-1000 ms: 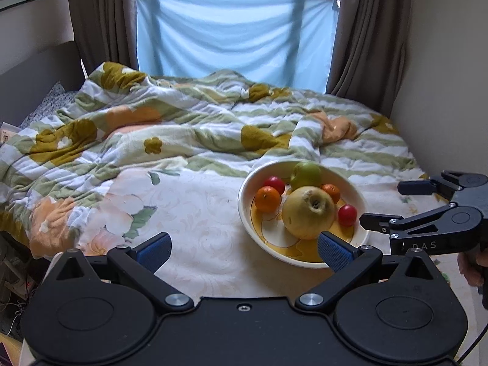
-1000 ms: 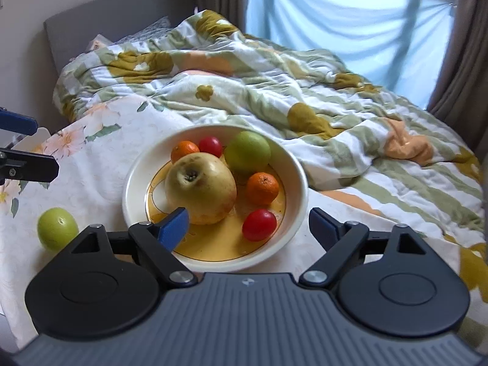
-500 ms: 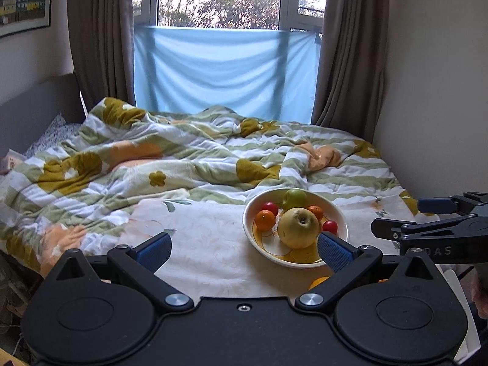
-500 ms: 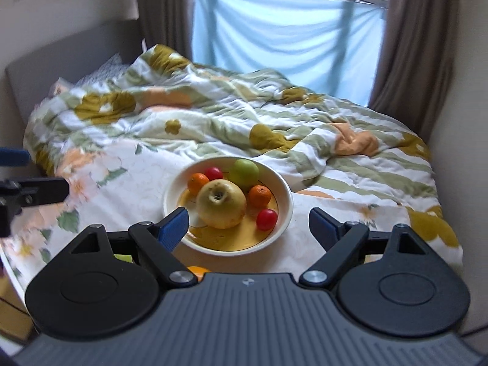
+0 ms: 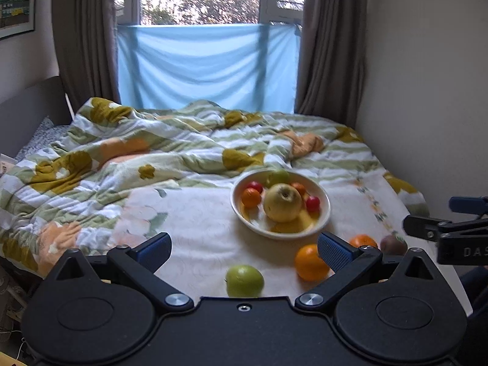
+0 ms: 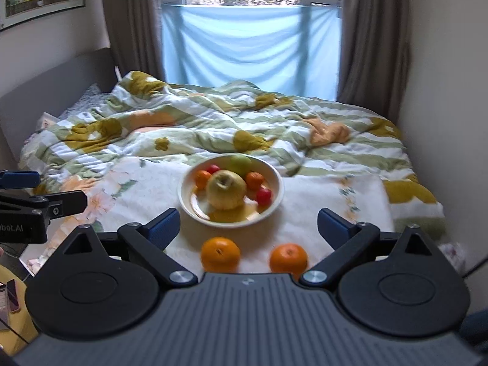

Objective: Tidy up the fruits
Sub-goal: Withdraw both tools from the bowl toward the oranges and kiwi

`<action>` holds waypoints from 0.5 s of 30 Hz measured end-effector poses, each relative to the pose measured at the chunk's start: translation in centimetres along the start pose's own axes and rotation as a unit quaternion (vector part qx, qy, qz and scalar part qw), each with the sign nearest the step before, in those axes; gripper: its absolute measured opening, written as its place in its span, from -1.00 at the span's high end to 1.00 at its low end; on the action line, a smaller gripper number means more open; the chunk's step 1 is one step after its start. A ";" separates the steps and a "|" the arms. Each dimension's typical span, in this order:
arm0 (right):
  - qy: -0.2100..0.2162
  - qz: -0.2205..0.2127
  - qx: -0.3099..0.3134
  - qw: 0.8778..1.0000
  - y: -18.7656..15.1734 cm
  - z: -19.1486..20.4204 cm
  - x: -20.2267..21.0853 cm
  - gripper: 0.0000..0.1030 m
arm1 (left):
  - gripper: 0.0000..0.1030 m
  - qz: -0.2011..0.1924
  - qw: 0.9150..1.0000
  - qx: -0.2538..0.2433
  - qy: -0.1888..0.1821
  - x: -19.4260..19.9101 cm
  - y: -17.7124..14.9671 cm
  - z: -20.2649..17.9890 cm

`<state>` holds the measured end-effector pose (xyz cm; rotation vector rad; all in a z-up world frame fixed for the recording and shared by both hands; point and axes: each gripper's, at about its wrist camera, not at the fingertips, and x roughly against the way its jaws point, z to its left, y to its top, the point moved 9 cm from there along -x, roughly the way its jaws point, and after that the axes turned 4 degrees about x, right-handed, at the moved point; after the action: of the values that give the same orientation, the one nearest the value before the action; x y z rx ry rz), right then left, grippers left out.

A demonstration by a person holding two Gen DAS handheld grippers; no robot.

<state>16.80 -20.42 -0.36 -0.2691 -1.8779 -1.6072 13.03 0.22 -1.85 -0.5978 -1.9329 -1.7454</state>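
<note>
A white bowl (image 5: 324, 217) (image 6: 276, 195) sits on the bed with a big yellow apple (image 5: 282, 202) (image 6: 225, 189), a green apple, small oranges and red fruits in it. On the sheet in front of it lie a green apple (image 5: 244, 280), two oranges (image 5: 309, 262) (image 6: 220, 254) (image 6: 288, 256) and a dark reddish fruit (image 5: 393, 245). My left gripper (image 5: 244, 251) is open and empty, held back above the green apple. My right gripper (image 6: 247, 225) is open and empty, above the two oranges.
A rumpled flowered duvet (image 5: 146, 155) covers the far half of the bed. A wall (image 5: 427, 91) runs along the right side. A grey headboard (image 6: 45, 91) stands at the left. A curtained window (image 5: 207, 67) is behind.
Both grippers have pulled back and up from the bowl. The bowl looks smaller, and loose fruit on the sheet in front of it has come into view.
</note>
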 end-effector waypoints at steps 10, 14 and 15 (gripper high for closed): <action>-0.044 0.046 -0.008 0.998 -4.8 -6.4 -1.0 -1.00 | -1.00 0.028 0.999 -0.010 -0.014 -3.9 -3.0 -4.4; -0.046 0.067 0.000 0.997 -6.9 -8.8 -3.0 -1.00 | -1.00 0.040 0.999 -0.015 -0.018 -6.7 -4.2 -6.1; -0.045 0.072 0.000 0.996 -7.3 -9.3 -3.6 -1.00 | -1.00 0.044 0.999 -0.017 -0.018 -7.5 -4.5 -6.6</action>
<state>18.74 -30.01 -7.98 -0.4727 -1.8793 -1.5209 16.68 -6.83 -9.37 -0.7205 -1.8738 -1.7268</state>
